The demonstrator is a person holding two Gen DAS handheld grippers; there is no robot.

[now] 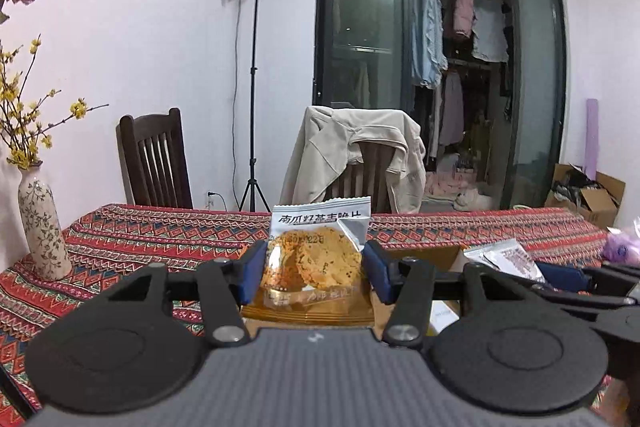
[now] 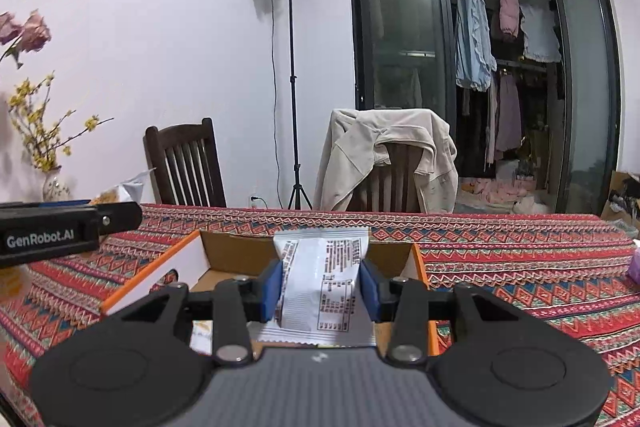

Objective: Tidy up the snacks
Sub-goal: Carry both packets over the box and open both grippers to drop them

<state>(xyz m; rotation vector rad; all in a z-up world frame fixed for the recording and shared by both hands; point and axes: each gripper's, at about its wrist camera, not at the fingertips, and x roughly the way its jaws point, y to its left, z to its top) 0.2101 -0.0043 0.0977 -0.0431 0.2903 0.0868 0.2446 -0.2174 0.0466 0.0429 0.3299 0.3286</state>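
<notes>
Our left gripper [image 1: 314,269] is clamped on a cracker packet [image 1: 316,259], its blue pads [image 1: 253,269] pressing the two side edges so the clear front bows a little and the round crackers show through. Our right gripper [image 2: 320,285] grasps a second packet [image 2: 322,287], turned so its white printed back faces the camera, held up over the open cardboard box [image 2: 188,255] with the orange rim.

We judge both packets light and crinkly, the film slick and the crackers brittle. A hold across the flat sides, as now, seems safest, firm enough to stop sliding but not so hard that the contents crack; the sealed top and bottom strips would also take a pinch without harm.

The box stands on the patterned tablecloth [image 2: 520,267], toward the near edge of the table, and something pale lies inside it at the near left, too hidden to name. Only the right view shows the box plainly, and in it the left gripper reaches in from the left edge. In the left view the box is mostly screened by the held packet. That view alone shows the flowered vase [image 1: 42,223] near the table's left edge and something lilac [image 1: 620,247] at its right edge.
</notes>
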